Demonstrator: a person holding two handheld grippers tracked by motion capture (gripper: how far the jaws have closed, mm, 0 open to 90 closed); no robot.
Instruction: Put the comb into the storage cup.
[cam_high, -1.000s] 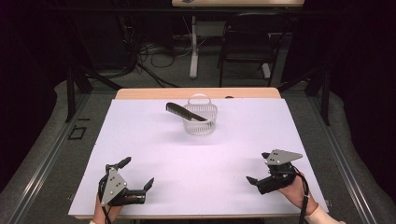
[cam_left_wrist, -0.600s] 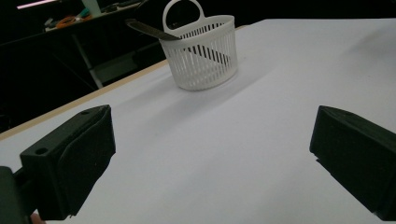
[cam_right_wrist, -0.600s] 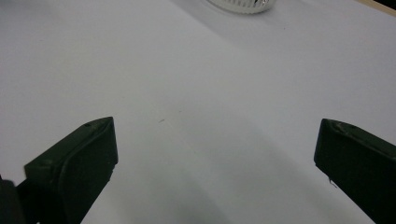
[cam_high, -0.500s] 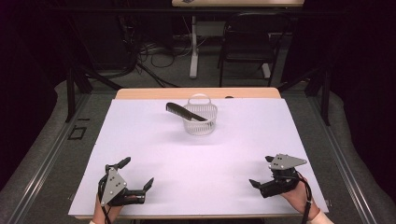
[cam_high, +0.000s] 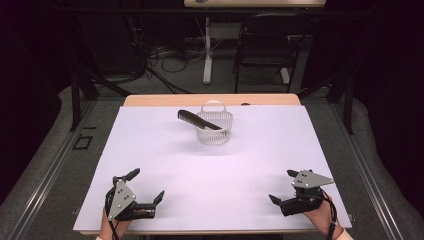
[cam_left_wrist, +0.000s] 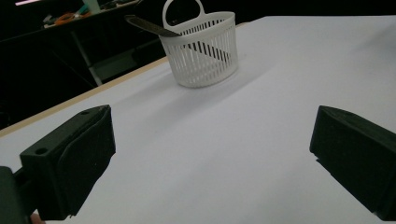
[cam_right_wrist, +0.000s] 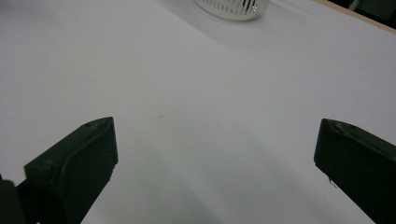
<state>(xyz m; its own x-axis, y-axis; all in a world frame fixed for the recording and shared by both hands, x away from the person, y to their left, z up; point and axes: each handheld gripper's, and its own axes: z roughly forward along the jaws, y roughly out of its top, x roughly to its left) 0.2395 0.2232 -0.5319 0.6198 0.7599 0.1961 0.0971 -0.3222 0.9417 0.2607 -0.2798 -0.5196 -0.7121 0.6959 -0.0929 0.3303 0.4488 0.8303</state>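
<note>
At the near left of the white table, the left gripper lies low over the surface with its jaws spread wide and nothing between them. Further right, toward the far middle of the table, stands a white slatted basket with a loop handle; a dark comb leans in it, its free end jutting out over the left rim. At the near right, the right gripper sits near the table edge, jaws likewise wide apart and empty, well apart from the basket
</note>
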